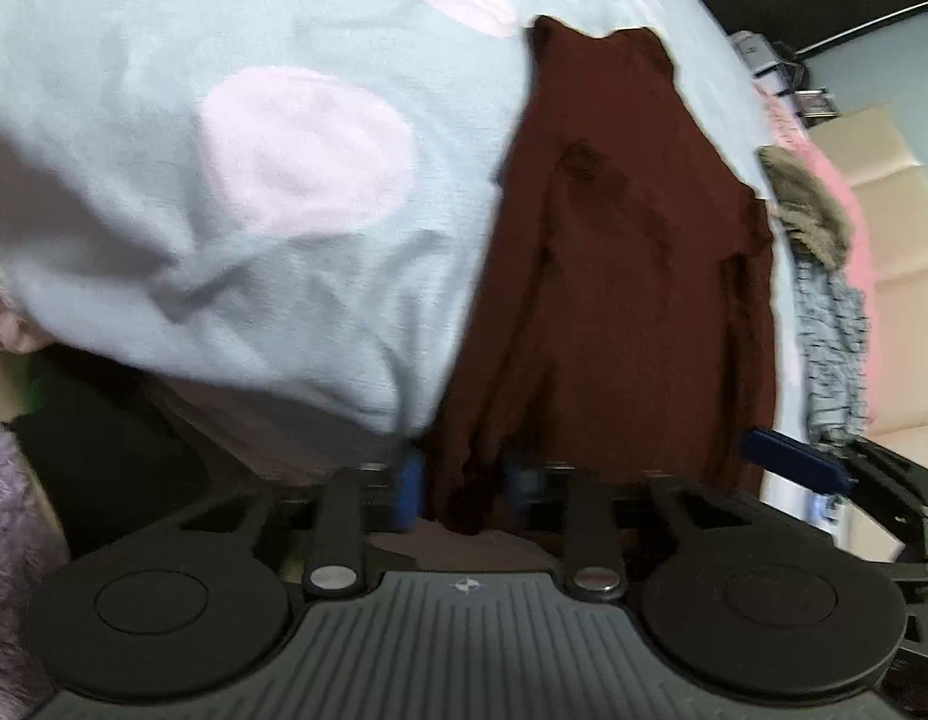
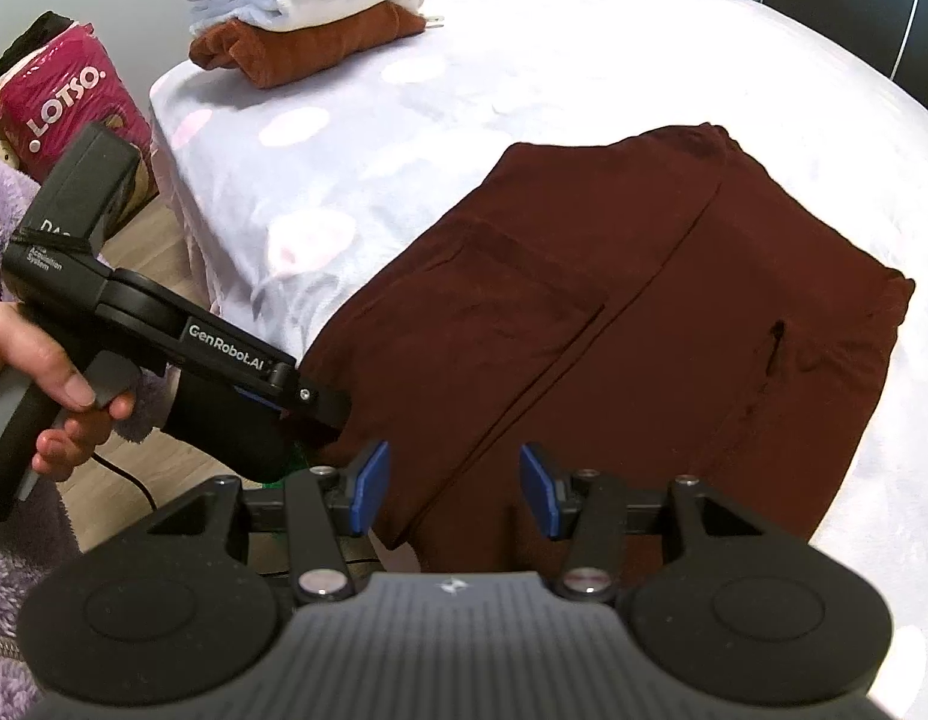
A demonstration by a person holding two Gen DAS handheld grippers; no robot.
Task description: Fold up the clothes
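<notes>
At the far left of the right wrist view sits a pink plastic package printed "LOTSO" (image 2: 74, 99), on the floor beside the bed, with a fuzzy lilac sleeve (image 2: 8, 222) just below it. A person's hand (image 2: 50, 378) grips the handle of the black left gripper (image 2: 320, 405), whose tip reaches to the near left edge of the dark maroon trousers (image 2: 614, 330). In the left wrist view its blue-padded fingers (image 1: 409, 480) stand narrowly apart with a hanging fold of the maroon cloth between them — whether the pads actually pinch it I cannot tell, as the frame is blurred. Further back, a stack of folded clothes (image 2: 308, 6) — white and pale blue pieces on a rust-orange one — rests on the corner of the bed. The bed is covered by a pale blue sheet with pink dots (image 2: 356, 138). The trousers lie spread flat on that sheet, waistband toward the far side, legs toward the near edge and draping over it. The right gripper (image 2: 455, 489) hovers just over the trouser legs at the near edge, its blue pads (image 2: 539, 489) set wide apart and holding nothing. In the left wrist view, a patterned grey garment with a fur trim (image 1: 824, 276) lies on the bed's right edge.
</notes>
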